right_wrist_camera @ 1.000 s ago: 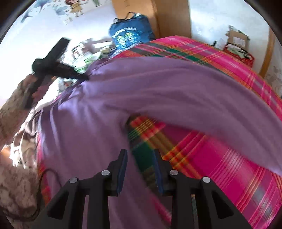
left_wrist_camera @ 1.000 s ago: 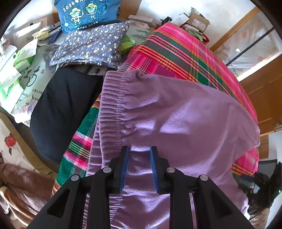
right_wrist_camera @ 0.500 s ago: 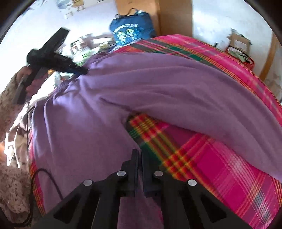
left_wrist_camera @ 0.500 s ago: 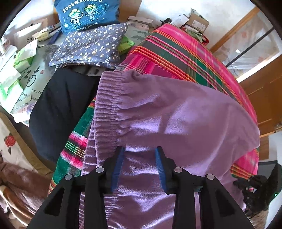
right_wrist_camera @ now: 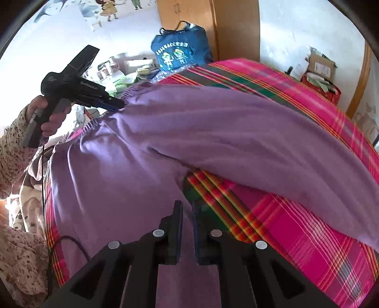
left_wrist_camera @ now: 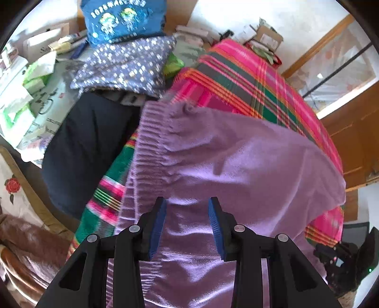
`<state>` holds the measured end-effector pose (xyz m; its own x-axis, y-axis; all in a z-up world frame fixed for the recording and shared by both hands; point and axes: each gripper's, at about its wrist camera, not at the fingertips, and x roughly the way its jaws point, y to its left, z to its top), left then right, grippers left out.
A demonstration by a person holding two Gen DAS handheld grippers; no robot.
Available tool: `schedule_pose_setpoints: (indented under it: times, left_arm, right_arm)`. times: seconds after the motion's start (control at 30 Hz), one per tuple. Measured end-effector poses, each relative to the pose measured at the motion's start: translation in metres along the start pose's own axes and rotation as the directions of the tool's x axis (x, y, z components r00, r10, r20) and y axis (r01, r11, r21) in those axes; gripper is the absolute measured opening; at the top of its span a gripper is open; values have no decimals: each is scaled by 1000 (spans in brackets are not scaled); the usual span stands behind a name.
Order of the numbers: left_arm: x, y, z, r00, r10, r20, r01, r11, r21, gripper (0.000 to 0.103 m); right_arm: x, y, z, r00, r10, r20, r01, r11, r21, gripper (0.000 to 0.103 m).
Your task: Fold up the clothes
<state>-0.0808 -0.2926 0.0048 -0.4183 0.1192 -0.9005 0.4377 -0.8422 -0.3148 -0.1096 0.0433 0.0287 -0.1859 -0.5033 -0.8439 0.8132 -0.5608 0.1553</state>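
Note:
Purple trousers (left_wrist_camera: 236, 165) lie spread on a pink and green plaid blanket (left_wrist_camera: 260, 78); the ribbed waistband (left_wrist_camera: 151, 132) is at the far left. My left gripper (left_wrist_camera: 187, 210) hovers open just over the cloth behind the waistband, nothing between its blue pads. In the right wrist view the left gripper (right_wrist_camera: 116, 106) sits at the waistband's corner, held by a hand (right_wrist_camera: 51, 118). My right gripper (right_wrist_camera: 186, 213) is shut on the inner edge of the near trouser leg (right_wrist_camera: 118, 201), close to the crotch. The far leg (right_wrist_camera: 260, 132) stretches off to the right.
A black garment (left_wrist_camera: 87, 147) and a blue flowered cloth (left_wrist_camera: 128, 66) lie past the waistband, with a blue printed bag (left_wrist_camera: 123, 19) behind. Papers and boxes (left_wrist_camera: 21, 78) crowd the left side. A cardboard box (right_wrist_camera: 319, 64) and wooden door frames stand at the far right.
The right gripper went from open to shut on the trouser leg's edge. The left jaws spread wider and the waistband cloth settled flatter.

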Motion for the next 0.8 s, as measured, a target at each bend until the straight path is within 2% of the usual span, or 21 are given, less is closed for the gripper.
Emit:
schedule_pose_setpoints:
  times: [0.17, 0.3, 0.4, 0.53, 0.63, 0.73, 0.8]
  left_arm:
    - [-3, 11, 4, 1000, 27, -8, -27, 999, -22, 38]
    - [-13, 21, 11, 999, 40, 17, -39, 998, -39, 38]
    - [-23, 26, 18, 1000, 21, 23, -20, 998, -52, 38]
    - [-41, 25, 28, 999, 45, 19, -44, 999, -32, 38]
    - [-63, 15, 30, 999, 28, 25, -29, 999, 26, 38]
    - [-84, 0, 38, 994, 72, 84, -81, 991, 103, 38]
    - [-90, -12, 48, 989, 93, 113, -110, 982, 151, 38]
  right_arm:
    - [24, 14, 1, 999, 2, -51, -3, 1000, -26, 9]
    - [22, 16, 6, 998, -27, -63, 24, 999, -44, 9]
    - [0, 15, 16, 1000, -22, -11, 21, 998, -56, 9]
    - [-45, 9, 43, 997, -20, 77, 25, 998, -60, 9]
    - [-77, 4, 62, 992, -15, 123, 23, 997, -70, 9]
    - [-99, 6, 84, 986, -66, 156, 85, 989, -118, 15]
    - [-87, 4, 97, 987, -77, 145, 96, 987, -131, 20]
